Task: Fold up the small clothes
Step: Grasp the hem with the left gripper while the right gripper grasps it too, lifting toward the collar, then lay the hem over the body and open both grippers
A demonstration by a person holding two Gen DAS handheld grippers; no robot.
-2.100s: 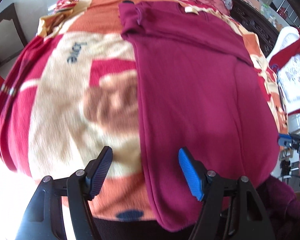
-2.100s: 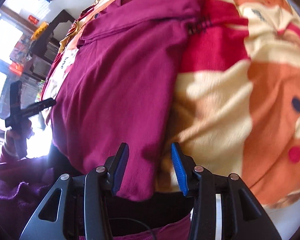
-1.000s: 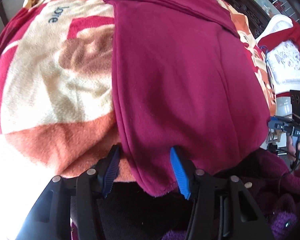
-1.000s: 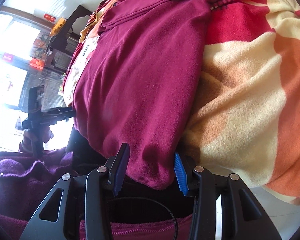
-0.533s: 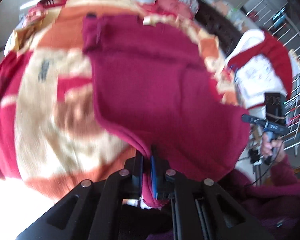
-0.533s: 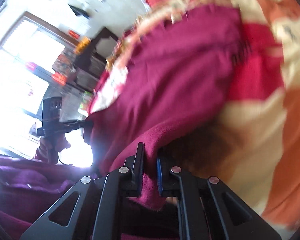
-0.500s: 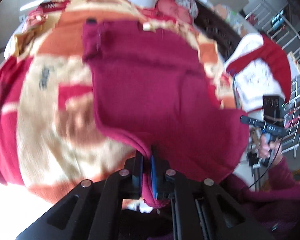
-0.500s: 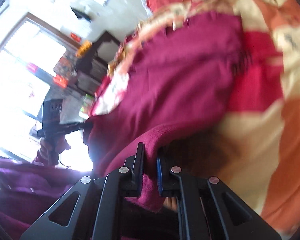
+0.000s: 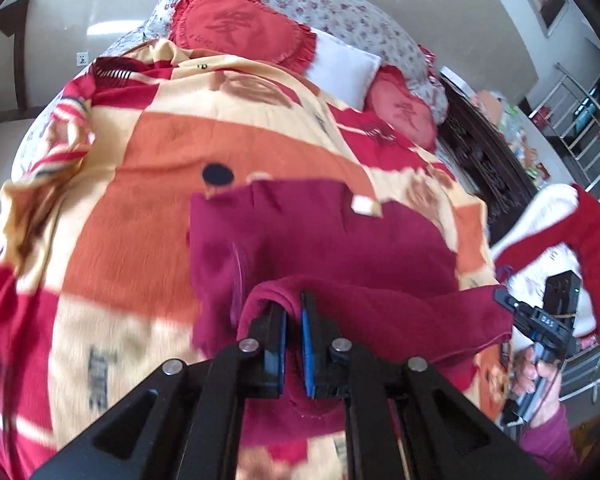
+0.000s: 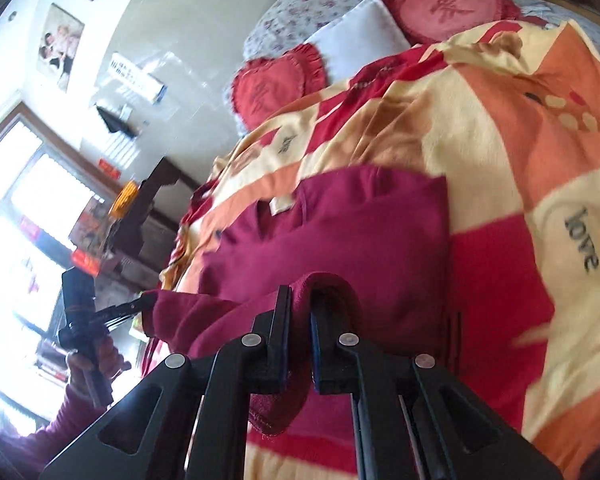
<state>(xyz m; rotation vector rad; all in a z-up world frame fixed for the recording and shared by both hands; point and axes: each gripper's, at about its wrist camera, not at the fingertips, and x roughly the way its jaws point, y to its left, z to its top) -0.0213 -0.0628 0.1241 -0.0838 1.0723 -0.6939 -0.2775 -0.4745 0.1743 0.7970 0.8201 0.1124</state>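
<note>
Maroon garment [image 9: 320, 232] hem pinched between both grippers' fingers [image 9: 276, 332] — lifted.

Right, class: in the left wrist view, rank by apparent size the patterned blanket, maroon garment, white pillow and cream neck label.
1. patterned blanket
2. maroon garment
3. white pillow, though farther away
4. cream neck label
</note>
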